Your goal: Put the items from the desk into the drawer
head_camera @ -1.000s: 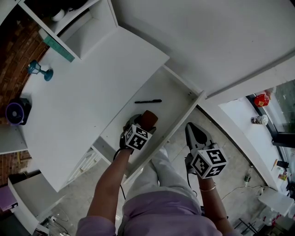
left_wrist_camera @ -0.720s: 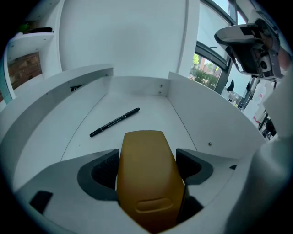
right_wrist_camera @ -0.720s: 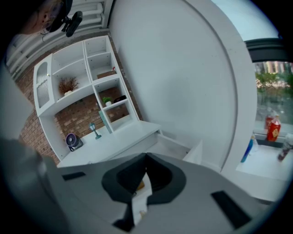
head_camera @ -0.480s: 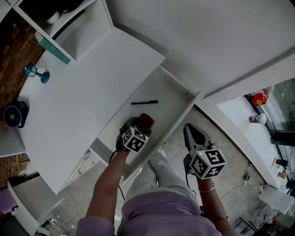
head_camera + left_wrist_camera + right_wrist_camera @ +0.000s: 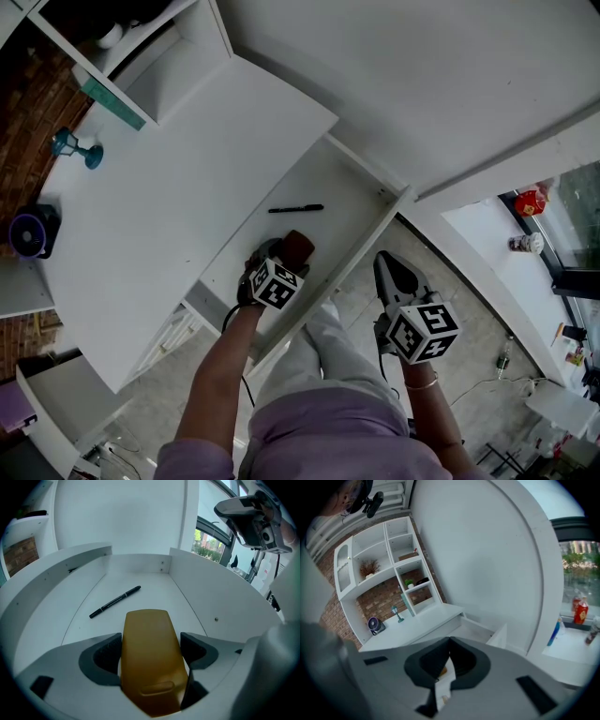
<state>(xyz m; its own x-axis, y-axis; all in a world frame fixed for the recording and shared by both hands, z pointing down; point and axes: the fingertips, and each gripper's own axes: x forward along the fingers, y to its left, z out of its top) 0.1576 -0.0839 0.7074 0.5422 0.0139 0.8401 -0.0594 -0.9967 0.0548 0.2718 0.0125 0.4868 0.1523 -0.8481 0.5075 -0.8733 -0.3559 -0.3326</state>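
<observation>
Gripping a smooth, ochre-brown rounded case (image 5: 150, 667) in my left gripper (image 5: 151, 640), I have both jaws pressed against its long sides. Its blunt end sticks forward past the dark pads (image 5: 102, 654). The case is over the near part of the open white drawer (image 5: 349, 199), close to the front panel, pointing toward the drawer's far end. I cannot tell whether its underside touches the drawer bottom.

Farther in, a slim black pen (image 5: 115, 601) lies flat on the drawer bottom, slanted across it. It is well apart from the case and touches neither side wall.

My right gripper (image 5: 394, 274) is outside the drawer, off to the right of its front corner and above the tiled floor (image 5: 487, 328), beside my leg. In the right gripper view its jaws are pressed together at the tips with nothing between them.

On the white desk top (image 5: 169, 187), near its far left edge, stands a small blue lamp-shaped figurine (image 5: 75, 147), upright. A round purple fan in a dark housing (image 5: 28, 232) sits at the left edge, apart from the figurine. A white shelf unit (image 5: 178, 66) rises at the back of the desk.
</observation>
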